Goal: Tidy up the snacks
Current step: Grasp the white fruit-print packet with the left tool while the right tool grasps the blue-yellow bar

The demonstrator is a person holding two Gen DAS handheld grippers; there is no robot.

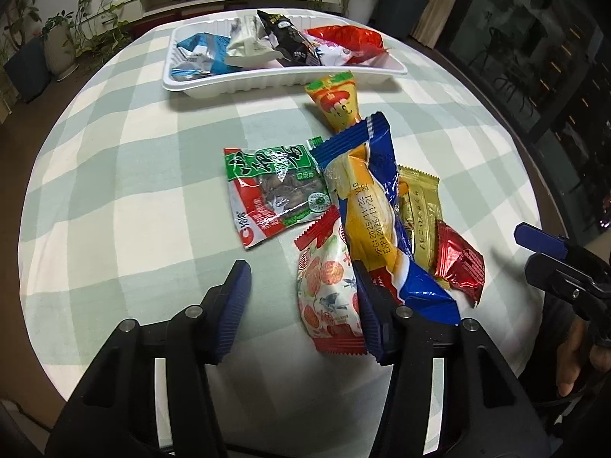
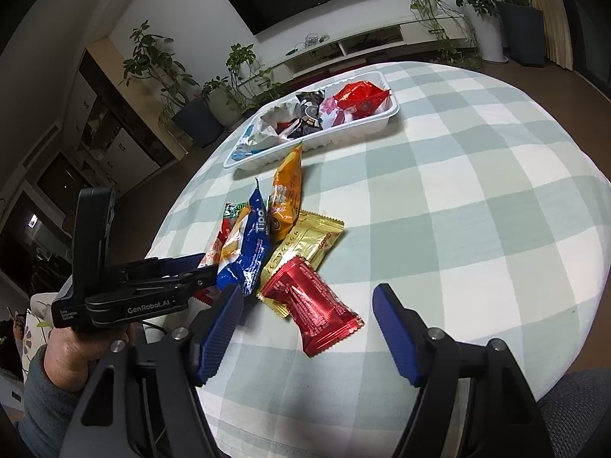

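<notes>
A loose heap of snack packets lies on the checked tablecloth. In it are a green-and-red packet [image 1: 275, 191], an orange packet [image 1: 340, 103], a blue-and-yellow Tipo packet [image 1: 382, 210], a gold packet [image 1: 418, 210], a red foil packet [image 1: 460, 267] and a white floral packet [image 1: 328, 294]. My left gripper [image 1: 301, 309] is open. Its right finger sits wedged between the floral and Tipo packets; its left finger stands clear of the floral packet. My right gripper [image 2: 307, 330] is open, straddling the red foil packet [image 2: 309, 301] without touching it. Seen from the right wrist, the left gripper [image 2: 198, 269] reaches into the heap beside the Tipo packet [image 2: 248, 244].
A white plastic tray [image 1: 267, 80] holding several packets stands at the far side of the round table; its rim [image 2: 305, 145] is near the orange packet [image 2: 286, 191]. A hand [image 2: 72, 347] holds the left gripper. Potted plants and a low TV shelf stand beyond the table.
</notes>
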